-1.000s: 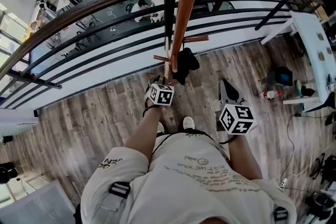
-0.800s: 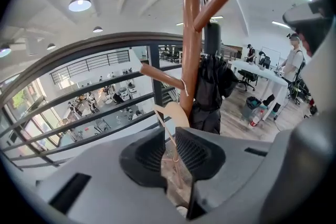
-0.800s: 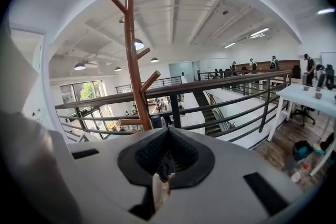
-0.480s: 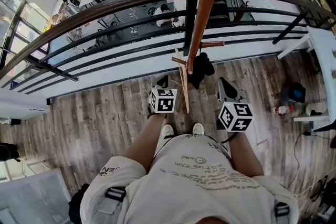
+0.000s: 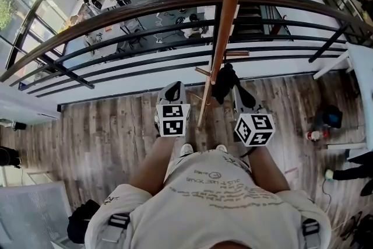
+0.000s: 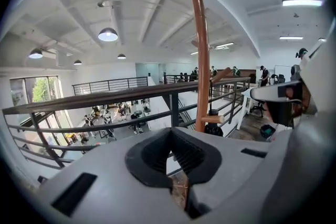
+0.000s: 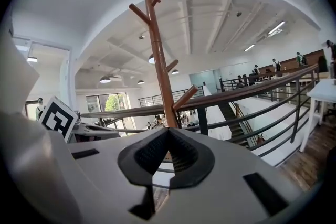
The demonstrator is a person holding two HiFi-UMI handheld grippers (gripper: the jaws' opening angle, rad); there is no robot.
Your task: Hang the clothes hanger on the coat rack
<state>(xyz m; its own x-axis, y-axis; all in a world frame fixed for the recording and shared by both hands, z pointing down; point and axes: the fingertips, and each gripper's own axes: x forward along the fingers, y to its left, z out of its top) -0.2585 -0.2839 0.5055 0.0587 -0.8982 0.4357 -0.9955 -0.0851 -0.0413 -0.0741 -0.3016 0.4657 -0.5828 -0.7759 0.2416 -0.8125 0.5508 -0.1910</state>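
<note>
Wooden coat rack (image 5: 228,20) stood right in front of the person, just inside the railing (image 5: 134,9), with its pole running up past the head camera. Left gripper (image 6: 172,153) and right gripper (image 7: 167,150) were low, one on either side of the pole's foot, both aimed up at it. Jaws on both were pressed together with nothing between them. Only what looked like floor (image 5: 111,125) showed through the slit below. So neither tool was carrying anything.

Hanger (image 5: 204,103): best candidate was the thin pale wooden strip in the head view. It was edge-on, running from a low peg (image 5: 202,72) down between the two grippers, just beside the pole. It touched neither gripper as far as I could see, and neither gripper view showed it. Couldn't make out its hook, so couldn't tell whether it sat on that peg or merely lined up with it. Black item (image 5: 225,81) at the pole's base was too dark to identify.

Progress call: carry and release looked finished, since both tools were empty and the strip was next to the rack. If the hook was on the peg, the task was effectively complete and only backing away remained. If not, pick-up and hang were both left. Upper pegs in both gripper views were bare.
</note>
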